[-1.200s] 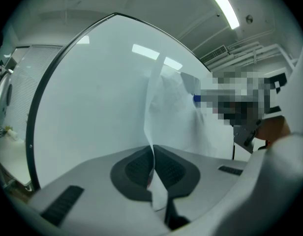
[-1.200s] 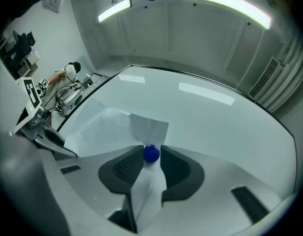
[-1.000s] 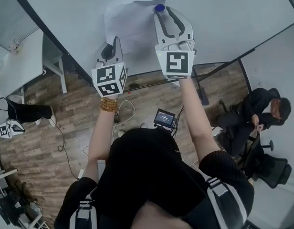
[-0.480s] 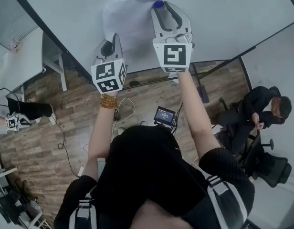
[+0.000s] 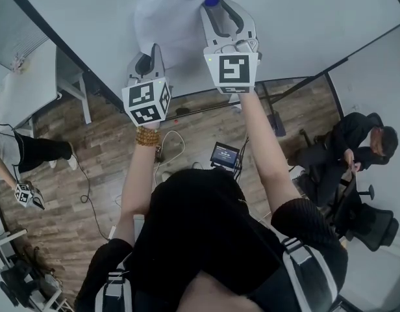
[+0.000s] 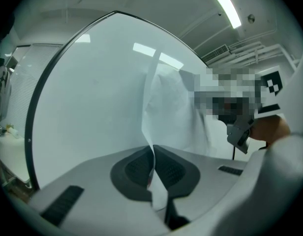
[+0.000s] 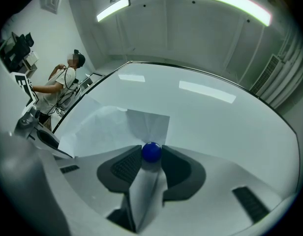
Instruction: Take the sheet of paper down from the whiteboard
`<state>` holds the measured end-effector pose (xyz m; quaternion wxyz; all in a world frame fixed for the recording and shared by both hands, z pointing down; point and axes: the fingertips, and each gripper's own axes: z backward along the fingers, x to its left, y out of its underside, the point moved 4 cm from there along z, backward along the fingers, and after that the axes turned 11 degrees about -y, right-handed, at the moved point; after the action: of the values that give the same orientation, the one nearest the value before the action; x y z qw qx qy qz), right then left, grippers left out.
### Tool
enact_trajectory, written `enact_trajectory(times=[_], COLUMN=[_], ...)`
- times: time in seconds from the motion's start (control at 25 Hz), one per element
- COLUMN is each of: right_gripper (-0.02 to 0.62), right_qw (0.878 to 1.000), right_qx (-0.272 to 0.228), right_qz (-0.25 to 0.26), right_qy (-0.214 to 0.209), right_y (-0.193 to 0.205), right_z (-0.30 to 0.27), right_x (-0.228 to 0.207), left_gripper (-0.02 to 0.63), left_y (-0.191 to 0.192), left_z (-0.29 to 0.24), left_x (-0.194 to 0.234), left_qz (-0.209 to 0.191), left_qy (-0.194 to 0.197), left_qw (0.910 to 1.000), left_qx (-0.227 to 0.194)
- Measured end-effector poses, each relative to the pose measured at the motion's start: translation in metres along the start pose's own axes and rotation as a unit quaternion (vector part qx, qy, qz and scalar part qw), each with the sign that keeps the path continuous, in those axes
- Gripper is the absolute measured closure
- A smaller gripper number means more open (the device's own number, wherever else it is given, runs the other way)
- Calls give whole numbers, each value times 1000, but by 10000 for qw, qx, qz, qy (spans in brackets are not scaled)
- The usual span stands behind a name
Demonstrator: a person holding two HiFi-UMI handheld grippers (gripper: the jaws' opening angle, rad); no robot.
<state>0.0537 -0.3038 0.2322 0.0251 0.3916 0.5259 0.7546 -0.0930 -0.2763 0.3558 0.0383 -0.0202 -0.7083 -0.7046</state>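
A white sheet of paper hangs on the whiteboard, pinned near its top right corner by a round blue magnet. My left gripper is shut on the paper's lower edge; in the left gripper view the sheet runs down between the closed pads of the left gripper. My right gripper is raised at the top corner, open. In the right gripper view the blue magnet sits between the fingertips of the right gripper, with the paper bulging out below it.
A person in black sits at the right beside an office chair. Another person stands at the far left. A white desk is at the left, and a small screen device and cables lie on the wooden floor.
My right gripper has crept up and left, bringing the blue magnet between its fingertips. The left gripper keeps its hold on the paper. The person at the far left has shifted.
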Motion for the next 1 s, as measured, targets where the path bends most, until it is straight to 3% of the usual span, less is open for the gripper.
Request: enact_trajectory(times=[1.0], right_gripper=[476], right_qw=[10000], right_qx=[-8], right_qz=[-72], right_qy=[28], right_y=[2], right_z=[0], right_x=[0], left_gripper=[597], left_y=[1], left_z=[-2], left_x=[0], left_qz=[167], left_qy=[-61], left_qw=[9998], left_qx=[84])
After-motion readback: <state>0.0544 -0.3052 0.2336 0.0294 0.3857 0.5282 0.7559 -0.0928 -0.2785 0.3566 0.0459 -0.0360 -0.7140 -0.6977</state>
